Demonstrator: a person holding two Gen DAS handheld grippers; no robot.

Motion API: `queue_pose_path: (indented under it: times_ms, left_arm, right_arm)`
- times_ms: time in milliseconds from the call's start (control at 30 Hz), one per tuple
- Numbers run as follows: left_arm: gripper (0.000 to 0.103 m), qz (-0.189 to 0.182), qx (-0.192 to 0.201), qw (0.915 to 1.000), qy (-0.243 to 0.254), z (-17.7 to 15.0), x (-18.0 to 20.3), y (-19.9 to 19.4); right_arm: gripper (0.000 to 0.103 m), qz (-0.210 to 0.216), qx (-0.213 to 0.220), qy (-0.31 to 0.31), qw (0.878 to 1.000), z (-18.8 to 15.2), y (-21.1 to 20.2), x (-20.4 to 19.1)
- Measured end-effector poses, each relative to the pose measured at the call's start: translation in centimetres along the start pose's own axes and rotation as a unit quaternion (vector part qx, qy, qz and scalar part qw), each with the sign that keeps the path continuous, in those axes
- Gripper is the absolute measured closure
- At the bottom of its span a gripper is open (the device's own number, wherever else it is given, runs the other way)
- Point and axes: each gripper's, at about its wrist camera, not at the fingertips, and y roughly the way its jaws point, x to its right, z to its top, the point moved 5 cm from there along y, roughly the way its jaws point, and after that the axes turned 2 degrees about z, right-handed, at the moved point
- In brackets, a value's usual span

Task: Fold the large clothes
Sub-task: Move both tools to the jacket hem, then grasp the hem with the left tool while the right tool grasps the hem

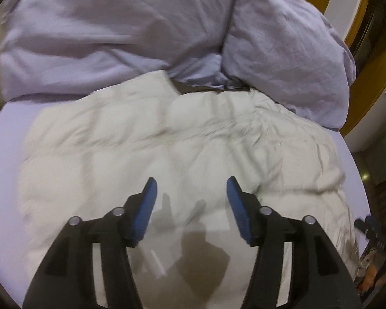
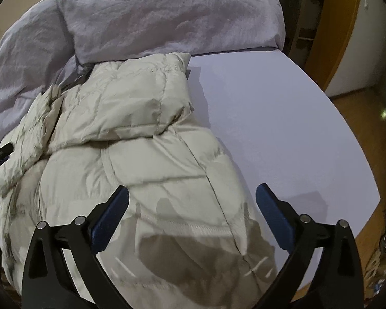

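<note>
Cream puffer jacket (image 2: pixel 131 134) spread on the lavender bed (image 2: pixel 270 134), just below a rumpled lilac duvet (image 1: pixel 115 33); left gripper (image 1: pixel 191 195) and right gripper (image 2: pixel 193 200) above it, jaws wide apart, holding nothing

Dim warm light; left view motion-blurred; fisheye-bent edges; overhead shadows.

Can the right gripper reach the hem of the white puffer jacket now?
Probably yes: the right gripper is open above the jacket, its hem lies between the fingers, uncovered.
</note>
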Motion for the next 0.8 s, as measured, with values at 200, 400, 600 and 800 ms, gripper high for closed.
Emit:
queue_pose_path:
  times_ms: [200,400,600,800]
  left_arm:
    - [0.039,0.041,-0.001,0.9986,-0.033,-6.7,-6.5,-5.8]
    - [0.039,0.072,-0.011,0.9936,-0.086,-13.3,-12.2,-9.9]
    - [0.039,0.069,-0.021,0.9889,-0.13,-18.1,-14.6,-11.7]
    - [0.039,0.053,-0.036,0.9839,-0.167,-20.9,-15.6,-11.1]
  right_arm:
    - [0.003,0.034,-0.024,-0.002,0.999,-2.9,-1.1,1.9]
    - [0.003,0.05,-0.05,0.004,0.997,-6.0,-1.3,3.9]
    - [0.003,0.08,-0.068,0.015,0.994,-8.3,-1.3,4.9]
    - [0.01,0.107,-0.094,0.029,0.989,-9.9,-0.2,5.3]
